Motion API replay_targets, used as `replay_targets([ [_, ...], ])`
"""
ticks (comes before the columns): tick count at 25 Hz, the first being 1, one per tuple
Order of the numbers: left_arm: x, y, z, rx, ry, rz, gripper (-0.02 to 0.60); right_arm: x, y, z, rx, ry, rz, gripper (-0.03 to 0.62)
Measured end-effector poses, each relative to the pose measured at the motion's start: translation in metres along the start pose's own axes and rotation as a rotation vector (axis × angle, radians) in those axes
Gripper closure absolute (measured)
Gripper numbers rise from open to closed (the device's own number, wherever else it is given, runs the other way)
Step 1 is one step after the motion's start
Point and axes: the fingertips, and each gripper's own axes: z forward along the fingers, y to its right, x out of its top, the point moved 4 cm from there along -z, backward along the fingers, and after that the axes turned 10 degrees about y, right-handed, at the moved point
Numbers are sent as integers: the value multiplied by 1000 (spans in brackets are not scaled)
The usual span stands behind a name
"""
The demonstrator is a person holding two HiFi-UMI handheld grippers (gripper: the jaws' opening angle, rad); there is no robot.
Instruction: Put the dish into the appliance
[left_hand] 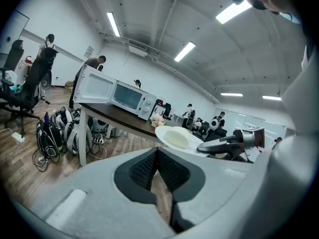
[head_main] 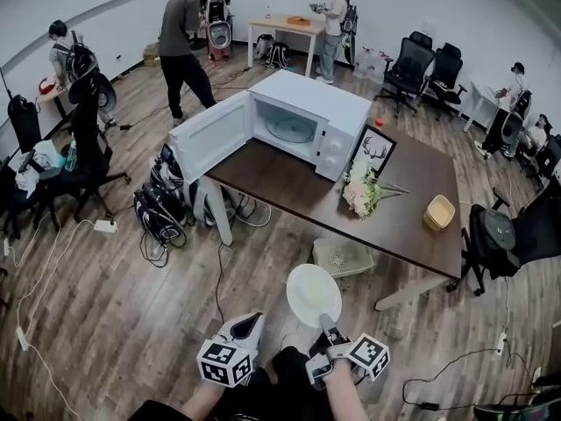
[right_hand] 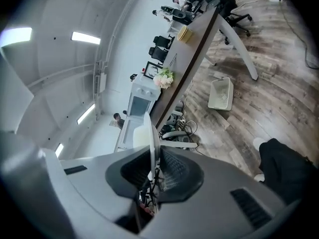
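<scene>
A white round dish (head_main: 313,293) hangs in the air near the table's front edge, my right gripper (head_main: 329,327) shut on its near rim. Seen edge-on in the right gripper view, the dish (right_hand: 151,141) sits clamped between the pads. From the left gripper view the dish (left_hand: 174,136) shows with pale food on it. The white microwave (head_main: 302,121) stands on the dark table (head_main: 289,191), its door (head_main: 209,136) swung wide open to the left and its glass turntable bare. My left gripper (head_main: 248,327) is low beside the right one, shut on nothing.
Pink and white flowers (head_main: 361,187), a framed picture (head_main: 373,151) and a stack of yellow bowls (head_main: 438,211) stand on the table. A white basket (head_main: 340,256) lies on the floor under it. Bags and cables (head_main: 162,204) crowd the table's left end. Several people stand at the back.
</scene>
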Motion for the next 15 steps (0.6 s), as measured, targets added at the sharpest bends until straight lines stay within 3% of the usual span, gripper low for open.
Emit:
replay_targets([
  [5, 8, 0, 44, 54, 30, -19, 574, 37, 2, 36, 10, -24, 21, 542],
  [15, 16, 13, 116, 117, 62, -19, 572, 107, 4, 86, 20, -69, -38, 539],
])
